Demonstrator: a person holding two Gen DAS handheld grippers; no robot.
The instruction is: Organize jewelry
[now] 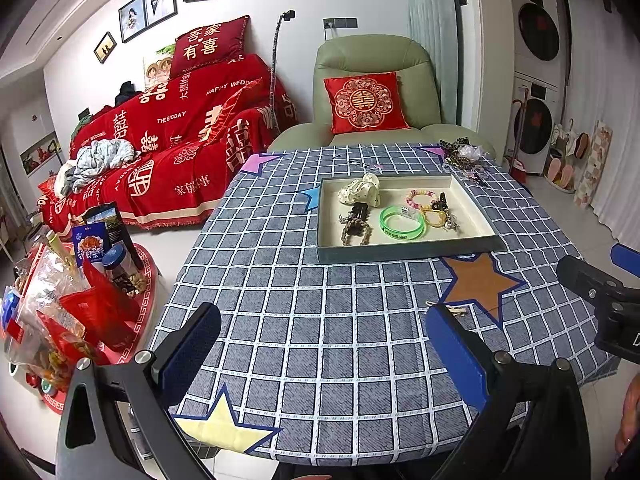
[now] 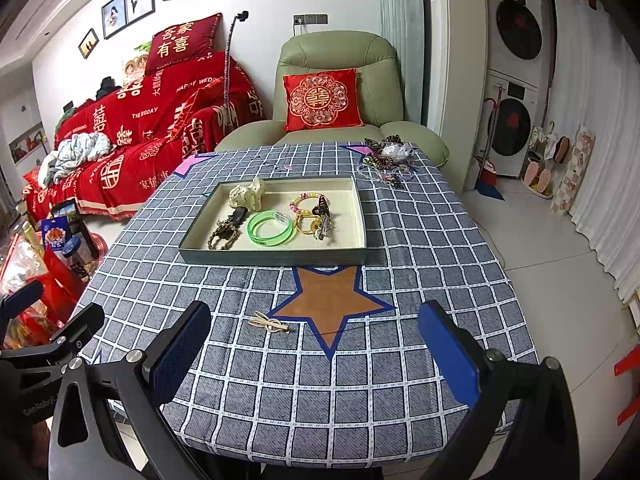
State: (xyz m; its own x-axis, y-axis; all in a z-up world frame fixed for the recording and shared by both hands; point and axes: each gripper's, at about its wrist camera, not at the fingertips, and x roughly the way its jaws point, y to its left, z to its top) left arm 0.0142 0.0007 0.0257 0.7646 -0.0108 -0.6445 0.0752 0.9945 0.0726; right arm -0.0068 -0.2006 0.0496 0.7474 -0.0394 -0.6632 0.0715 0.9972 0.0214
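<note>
Holding my left gripper (image 1: 320,356) and right gripper (image 2: 314,354) level, wide open and empty, short of the tray (image 2: 272,257).

The left tool's (image 1: 320,356) blue right finger (image 1: 456,356) is hiding most of the clip (image 1: 454,311) lying near the tray (image 1: 400,254). The pile (image 2: 386,162) beyond the tray's far right corner is showing too small and tangled to sort into pieces. Both frames are cutting off the counter's (image 2: 320,400) near edge, and the tool arms are running out at the bottom.
</note>
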